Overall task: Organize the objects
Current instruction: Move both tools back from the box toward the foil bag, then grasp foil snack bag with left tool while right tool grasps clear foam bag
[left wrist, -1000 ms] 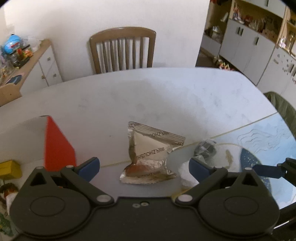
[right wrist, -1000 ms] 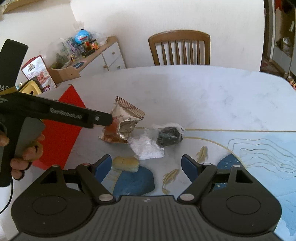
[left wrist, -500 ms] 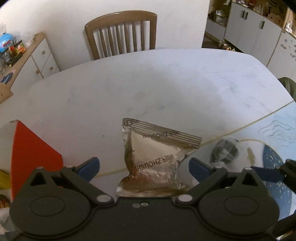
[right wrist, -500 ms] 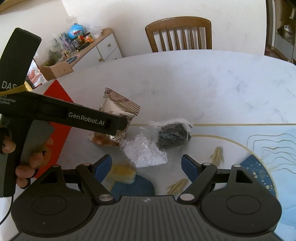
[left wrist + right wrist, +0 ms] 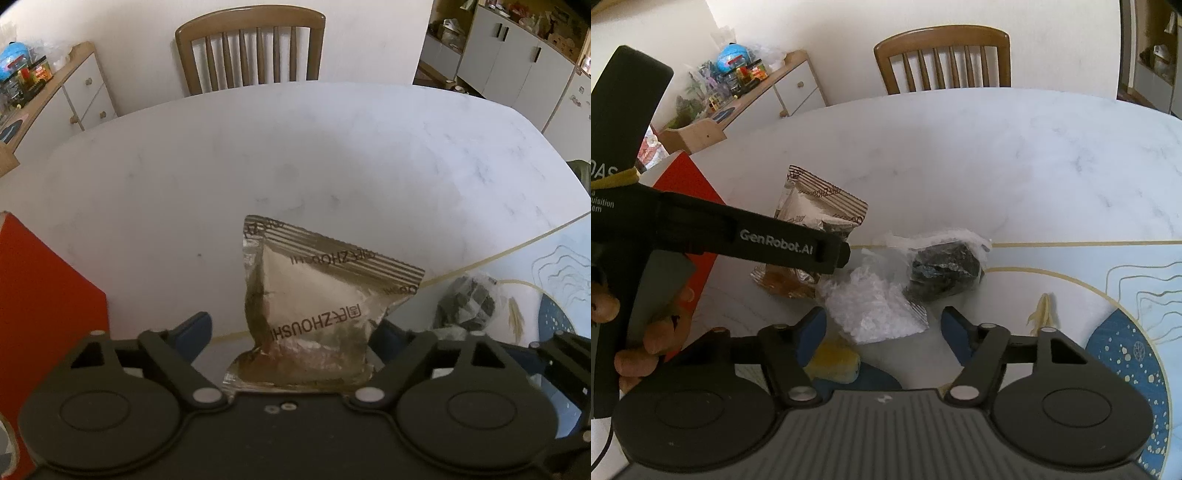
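Observation:
A silver foil packet point(image 5: 317, 314) stands crumpled on the white table point(image 5: 295, 155), its lower end between the fingers of my left gripper point(image 5: 291, 326), which is open and level with it. The same foil packet point(image 5: 820, 206) shows in the right wrist view behind the left gripper's black body point(image 5: 775, 240). My right gripper point(image 5: 882, 330) is open, and the near corner of a clear bag of white granules point(image 5: 875, 310) lies between its fingertips. A clear bag of dark lumps point(image 5: 945, 269) lies just beyond, touching the white bag. A yellow piece point(image 5: 834, 363) sits by the right gripper's left finger.
A red box point(image 5: 48, 314) stands at the left, close to the left gripper. A pale blue patterned mat point(image 5: 1108, 280) covers the table's right part. A wooden chair point(image 5: 251, 48) is at the far edge, a cluttered sideboard point(image 5: 757, 96) behind. A hand point(image 5: 653, 339) holds the left gripper.
The left gripper has advanced until the foil packet sits between its fingers. The right gripper has moved forward and down to the bag of white granules.

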Demonstrator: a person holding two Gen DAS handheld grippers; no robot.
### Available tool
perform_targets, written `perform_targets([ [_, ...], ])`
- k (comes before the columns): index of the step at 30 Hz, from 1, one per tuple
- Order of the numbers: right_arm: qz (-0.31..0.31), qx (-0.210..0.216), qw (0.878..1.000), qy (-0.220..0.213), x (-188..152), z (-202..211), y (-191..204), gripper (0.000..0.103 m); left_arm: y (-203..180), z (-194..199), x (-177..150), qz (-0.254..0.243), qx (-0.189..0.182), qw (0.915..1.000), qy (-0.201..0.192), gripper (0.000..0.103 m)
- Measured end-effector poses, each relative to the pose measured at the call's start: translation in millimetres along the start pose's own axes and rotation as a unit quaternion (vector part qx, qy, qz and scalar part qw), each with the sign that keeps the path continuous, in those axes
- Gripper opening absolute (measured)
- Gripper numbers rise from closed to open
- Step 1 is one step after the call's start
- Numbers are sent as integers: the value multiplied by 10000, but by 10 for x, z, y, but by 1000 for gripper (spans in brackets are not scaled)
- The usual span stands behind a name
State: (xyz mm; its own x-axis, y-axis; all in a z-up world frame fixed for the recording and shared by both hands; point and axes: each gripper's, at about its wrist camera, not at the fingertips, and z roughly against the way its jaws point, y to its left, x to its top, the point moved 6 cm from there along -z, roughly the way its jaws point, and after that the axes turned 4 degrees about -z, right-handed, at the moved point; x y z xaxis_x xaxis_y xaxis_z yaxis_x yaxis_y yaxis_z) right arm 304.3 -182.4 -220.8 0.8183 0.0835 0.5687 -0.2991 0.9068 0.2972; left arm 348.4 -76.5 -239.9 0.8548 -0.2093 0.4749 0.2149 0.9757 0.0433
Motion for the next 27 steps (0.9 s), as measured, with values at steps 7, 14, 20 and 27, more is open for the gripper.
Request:
perform_targets([
  [7,68,-105,9999,27,18,-33,32,53,-66,1,13,-188,-24,9998,-43,63],
  [14,80,-137,9999,57,7,-24,52,39,-137,35,-6,-328,-19,9994,-73,48],
  [20,-8,-111,9999,41,20,29,53,32,-138,117,-13,-244,-58,9997,-61,45],
  [27,-127,-96,9998,-80,40,218,43,32,-116,365,8,-157,-165,9995,-197,45],
])
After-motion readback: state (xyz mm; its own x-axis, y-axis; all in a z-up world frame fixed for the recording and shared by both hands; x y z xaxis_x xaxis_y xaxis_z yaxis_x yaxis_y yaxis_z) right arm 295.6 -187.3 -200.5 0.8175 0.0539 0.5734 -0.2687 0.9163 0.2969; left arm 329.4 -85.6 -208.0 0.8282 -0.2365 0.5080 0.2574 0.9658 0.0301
